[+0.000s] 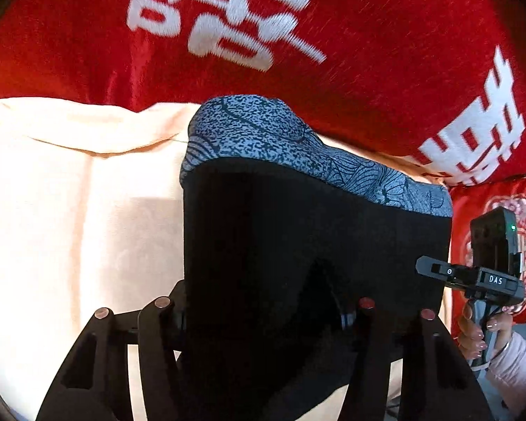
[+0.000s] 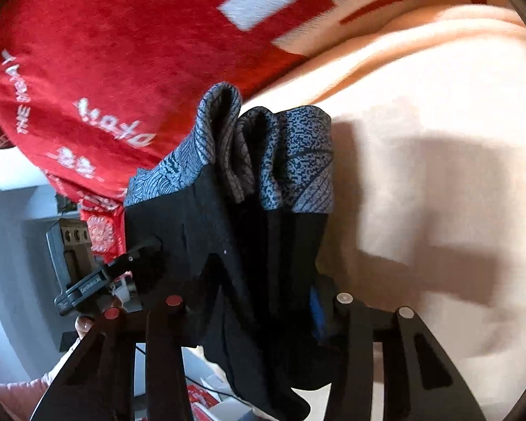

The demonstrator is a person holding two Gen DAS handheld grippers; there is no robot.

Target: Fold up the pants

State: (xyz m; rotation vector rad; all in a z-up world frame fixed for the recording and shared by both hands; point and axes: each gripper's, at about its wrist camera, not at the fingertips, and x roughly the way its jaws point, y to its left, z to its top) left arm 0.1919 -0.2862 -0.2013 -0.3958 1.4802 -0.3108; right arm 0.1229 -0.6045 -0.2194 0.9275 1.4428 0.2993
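The pants [image 1: 315, 245] are black with a grey-blue patterned waistband [image 1: 298, 147]. They hang lifted above a peach sheet [image 1: 70, 210]. My left gripper [image 1: 263, 312] is shut on the black cloth, which drapes over its fingers. In the right wrist view the pants [image 2: 235, 245] hang bunched, waistband [image 2: 263, 154] folded in pleats, and my right gripper [image 2: 259, 301] is shut on them. The right gripper also shows at the pants' right edge in the left wrist view [image 1: 438, 270]. The left gripper shows in the right wrist view [image 2: 136, 256] biting the pants' left edge.
A red blanket with white characters [image 1: 298, 35] lies behind the sheet, also seen in the right wrist view [image 2: 105, 70]. A red embroidered cushion [image 1: 501, 245] sits at the right. The peach sheet [image 2: 438, 175] spreads wide under the pants.
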